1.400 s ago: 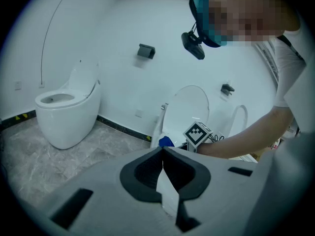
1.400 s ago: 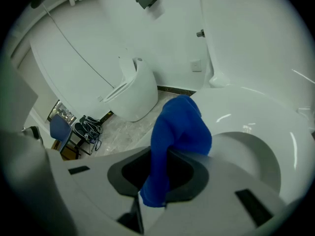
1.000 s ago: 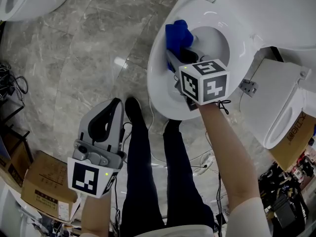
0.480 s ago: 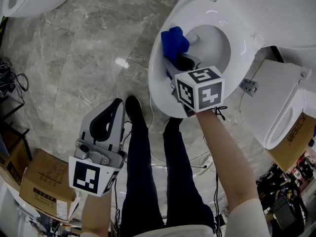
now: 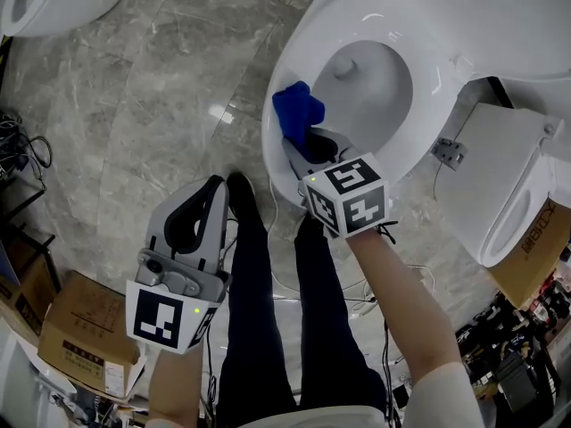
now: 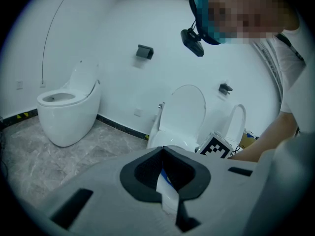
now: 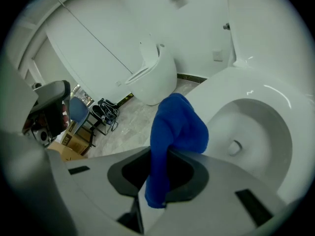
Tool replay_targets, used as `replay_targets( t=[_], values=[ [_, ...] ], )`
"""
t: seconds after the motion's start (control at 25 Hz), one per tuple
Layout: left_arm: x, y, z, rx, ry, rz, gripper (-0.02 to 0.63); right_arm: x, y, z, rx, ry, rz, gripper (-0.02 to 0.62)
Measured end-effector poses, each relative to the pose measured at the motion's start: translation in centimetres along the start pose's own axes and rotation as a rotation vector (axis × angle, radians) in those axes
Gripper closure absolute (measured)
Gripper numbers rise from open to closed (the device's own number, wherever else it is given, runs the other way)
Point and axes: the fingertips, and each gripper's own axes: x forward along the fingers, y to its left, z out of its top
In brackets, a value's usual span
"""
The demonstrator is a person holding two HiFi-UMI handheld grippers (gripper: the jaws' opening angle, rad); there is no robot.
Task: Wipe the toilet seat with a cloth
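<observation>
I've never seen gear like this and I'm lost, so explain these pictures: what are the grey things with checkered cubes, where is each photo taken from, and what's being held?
No robot here: a person holds a two-jaw gripper in each hand, and the marked cube on each is part of it. The head view looks down from a camera on the person's head; the other two views come from cameras riding on the grippers. The right gripper is shut on a blue cloth, pressed against the white toilet seat. The left gripper is shut and empty, held over the stone floor.
</observation>
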Motion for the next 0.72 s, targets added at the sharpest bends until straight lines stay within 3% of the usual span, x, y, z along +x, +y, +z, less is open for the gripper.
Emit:
replay_targets(
  t=[0.72],
  values=[
    [2.1, -2.0, 0.0, 0.024, 0.024, -0.027, 0.597, -1.6, 3.4, -4.7, 0.019, 0.034, 0.079, 0.522]
  ],
)
